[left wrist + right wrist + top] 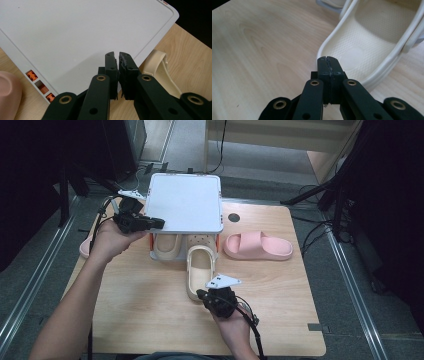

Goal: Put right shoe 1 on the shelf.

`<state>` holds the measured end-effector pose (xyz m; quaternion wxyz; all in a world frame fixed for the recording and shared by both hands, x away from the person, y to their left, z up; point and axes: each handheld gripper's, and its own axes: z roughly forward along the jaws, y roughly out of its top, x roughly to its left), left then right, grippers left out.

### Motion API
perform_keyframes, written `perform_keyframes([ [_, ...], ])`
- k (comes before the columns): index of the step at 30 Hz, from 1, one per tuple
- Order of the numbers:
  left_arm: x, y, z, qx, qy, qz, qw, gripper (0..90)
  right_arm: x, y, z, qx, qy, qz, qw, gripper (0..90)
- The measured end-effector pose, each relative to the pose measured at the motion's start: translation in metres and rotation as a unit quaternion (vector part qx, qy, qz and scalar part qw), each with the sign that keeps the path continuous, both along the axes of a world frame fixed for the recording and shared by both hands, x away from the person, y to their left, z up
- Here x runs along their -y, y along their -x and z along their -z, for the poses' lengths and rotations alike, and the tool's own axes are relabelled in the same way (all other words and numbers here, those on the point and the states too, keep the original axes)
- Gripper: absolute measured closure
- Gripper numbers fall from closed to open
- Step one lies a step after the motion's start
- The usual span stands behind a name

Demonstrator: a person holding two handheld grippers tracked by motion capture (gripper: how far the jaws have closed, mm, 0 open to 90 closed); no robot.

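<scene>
A white two-level shoe rack (185, 202) stands at the back of the wooden table. One cream clog (167, 246) lies under its top panel. A second cream clog (199, 270) sticks out of the rack toward me, heel first. My left gripper (156, 223) is shut and empty, its tips over the left edge of the rack's top panel (75, 37). My right gripper (202, 295) is shut too, its tips (327, 59) against the outside of the clog's heel rim (362, 52) with nothing between them.
A pink slide (257, 246) lies right of the rack. Another pink slide (85, 247) lies left of it, partly behind my left hand, with its edge (8, 92) in the left gripper view. Orange clips (32, 75) mark the rack's side. Bare wood (150, 305) spreads at the front.
</scene>
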<state>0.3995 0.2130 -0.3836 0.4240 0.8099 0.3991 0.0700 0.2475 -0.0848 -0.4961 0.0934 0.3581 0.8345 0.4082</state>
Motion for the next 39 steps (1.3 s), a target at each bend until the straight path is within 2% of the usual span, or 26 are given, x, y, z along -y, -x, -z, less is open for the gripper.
perform_keyframes([
  [3, 0.0, 0.0, 0.0, 0.0, 0.0, 0.0, 1.0, 85.3, 0.001, 0.006, 0.004, -0.012, 0.0, -0.002, 0.9999, 90.0],
  [5, 0.0, 0.0, 0.0, 0.001, 0.0, -0.001, 1.0, 85.5, 0.002, 0.012, 0.019, -0.04, 0.014, -0.004, 0.9991, 90.0],
  [9, 0.0, 0.0, 0.0, 0.002, 0.001, -0.001, 1.0, 86.1, 0.002, 0.009, 0.027, -0.047, 0.024, 0.005, 0.9986, 90.0],
  [11, 0.0, 0.0, 0.0, 0.001, 0.0, 0.0, 1.0, 86.1, 0.002, 0.003, 0.026, -0.042, 0.02, 0.013, 0.9988, 90.0],
  [12, 0.0, 0.0, 0.0, 0.002, 0.0, 0.0, 1.0, 86.1, 0.001, -0.002, 0.025, -0.046, 0.017, 0.005, 0.9988, 90.0],
  [13, -0.001, 0.0, 0.001, 0.001, 0.001, 0.0, 1.0, 86.1, -0.001, -0.003, 0.024, -0.047, 0.017, 0.008, 0.9987, 90.0],
  [14, -0.001, 0.0, 0.001, 0.001, 0.001, 0.0, 1.0, 86.1, -0.005, -0.007, 0.02, -0.029, 0.018, 0.006, 0.9994, 90.0],
  [18, -0.001, 0.0, 0.001, 0.001, 0.003, 0.0, 1.0, 86.1, -0.01, -0.014, 0.014, -0.016, 0.015, 0.004, 0.9997, 90.0],
  [20, -0.001, 0.0, 0.001, 0.001, 0.002, 0.0, 1.0, 86.1, -0.013, -0.022, 0.01, -0.011, 0.016, 0.005, 0.9998, 90.0],
  [23, -0.001, 0.0, 0.001, 0.0, 0.004, 0.0, 1.0, 86.1, -0.018, -0.039, 0.011, -0.011, 0.009, 0.016, 0.9998, 90.0],
  [25, -0.001, 0.0, 0.001, 0.0, 0.004, 0.002, 1.0, 86.1, -0.019, -0.044, 0.011, -0.013, 0.006, 0.02, 0.9997, 90.0],
  [28, -0.002, 0.0, 0.001, -0.002, 0.006, 0.001, 1.0, 85.9, -0.022, -0.063, 0.013, -0.021, -0.013, 0.024, 0.9994, 90.0],
  [29, -0.002, 0.0, 0.001, -0.002, 0.006, 0.001, 1.0, 85.9, -0.022, -0.063, 0.013, -0.021, -0.013, 0.024, 0.9994, 90.0],
  [35, -0.002, -0.001, 0.001, -0.001, 0.006, 0.002, 1.0, 85.9, -0.021, -0.082, 0.012, -0.008, -0.016, 0.051, 0.9985, 90.0],
  [39, -0.002, -0.001, 0.002, -0.002, 0.009, 0.002, 1.0, 85.8, -0.02, -0.094, 0.013, -0.001, -0.019, 0.054, 0.9984, 90.0],
])
